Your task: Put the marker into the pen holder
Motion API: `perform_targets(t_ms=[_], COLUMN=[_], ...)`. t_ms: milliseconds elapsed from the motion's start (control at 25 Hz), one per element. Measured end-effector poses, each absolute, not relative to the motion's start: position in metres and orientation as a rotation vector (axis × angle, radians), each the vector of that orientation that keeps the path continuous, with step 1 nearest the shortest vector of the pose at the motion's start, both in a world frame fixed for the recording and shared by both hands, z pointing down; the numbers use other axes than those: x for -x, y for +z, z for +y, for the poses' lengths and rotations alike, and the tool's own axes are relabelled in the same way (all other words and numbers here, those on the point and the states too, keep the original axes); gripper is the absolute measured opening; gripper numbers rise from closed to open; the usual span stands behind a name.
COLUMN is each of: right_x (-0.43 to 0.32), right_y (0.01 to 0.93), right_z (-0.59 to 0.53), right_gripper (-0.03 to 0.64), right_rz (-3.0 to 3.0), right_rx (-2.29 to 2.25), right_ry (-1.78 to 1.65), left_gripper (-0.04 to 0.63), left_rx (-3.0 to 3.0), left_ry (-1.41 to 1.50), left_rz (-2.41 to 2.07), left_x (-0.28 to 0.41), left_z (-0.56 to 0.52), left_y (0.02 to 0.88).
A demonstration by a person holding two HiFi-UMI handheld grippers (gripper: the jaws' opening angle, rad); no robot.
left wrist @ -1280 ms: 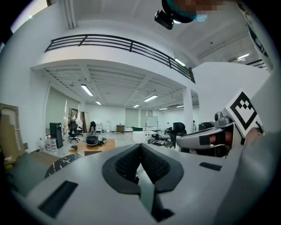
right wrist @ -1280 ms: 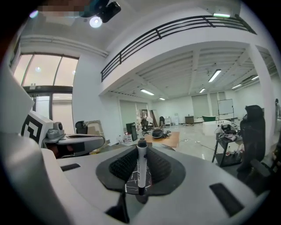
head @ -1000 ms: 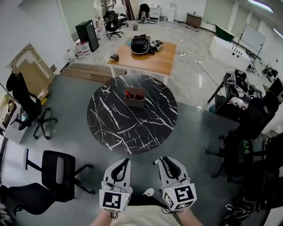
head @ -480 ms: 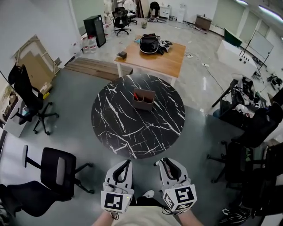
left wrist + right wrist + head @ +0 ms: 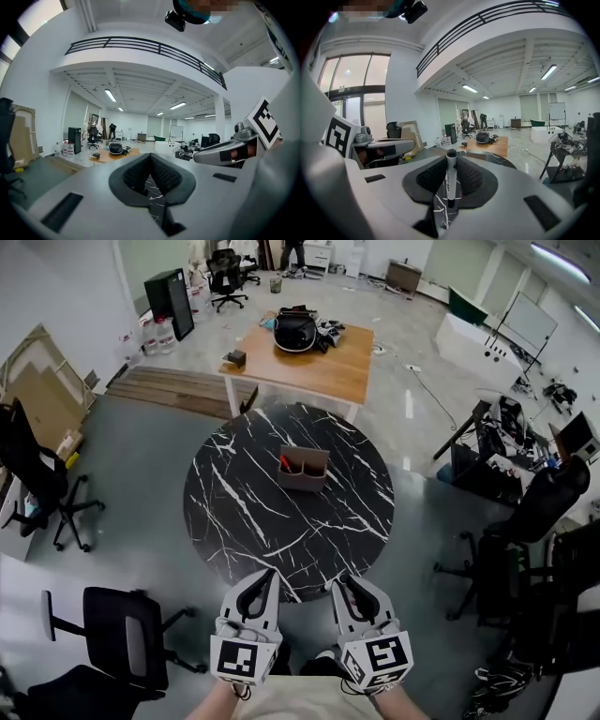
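Observation:
A brown pen holder (image 5: 303,468) with a red pen in its left pocket stands near the middle of a round black marble table (image 5: 253,521). Both grippers hang low in front of the person, short of the table's near edge. My right gripper (image 5: 343,587) is shut on a white marker (image 5: 450,180) with a black cap, held upright between the pads. My left gripper (image 5: 263,579) is shut with nothing between its pads (image 5: 165,176). In the right gripper view the right gripper (image 5: 451,161) points at the table, and the left gripper (image 5: 150,159) does the same in its own view.
A wooden table (image 5: 309,367) carrying a black bag stands just behind the round one. Black office chairs stand at the left (image 5: 117,638) and at the right (image 5: 530,521). Wooden boards (image 5: 173,390) lie on the floor at the back left.
The round table has come closer to the grippers and shifted in the head view as the person stepped toward it. Both grippers keep the same pose, the marker still held.

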State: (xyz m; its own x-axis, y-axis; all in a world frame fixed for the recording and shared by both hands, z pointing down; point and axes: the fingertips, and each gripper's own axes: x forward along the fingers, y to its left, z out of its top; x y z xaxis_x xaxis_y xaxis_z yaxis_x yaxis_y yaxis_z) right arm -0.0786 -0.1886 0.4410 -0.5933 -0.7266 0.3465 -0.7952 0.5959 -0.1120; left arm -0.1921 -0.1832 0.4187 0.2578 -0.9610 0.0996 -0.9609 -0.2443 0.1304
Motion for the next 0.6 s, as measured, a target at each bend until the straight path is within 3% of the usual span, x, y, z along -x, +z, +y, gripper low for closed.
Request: perform_targets(t_ms=[280,600], right_x=[0.131,0.152], right_y=[0.432,0.447], right_z=[-0.219,-0.256], right_gripper=[0.081,0.081], right_rz=[-2.549,-2.522], right_rx=[-1.293,-1.262], right_ry=[0.328,0.317], left_gripper=[0.012,0.011], left_rx=[-2.393,-2.45], left_ry=[-0.025,-0.002], left_rz=[-1.78,-1.735], left_x=[0.247,0.253], left_z=[-0.217,-0.258], left_y=[0.415,0.426])
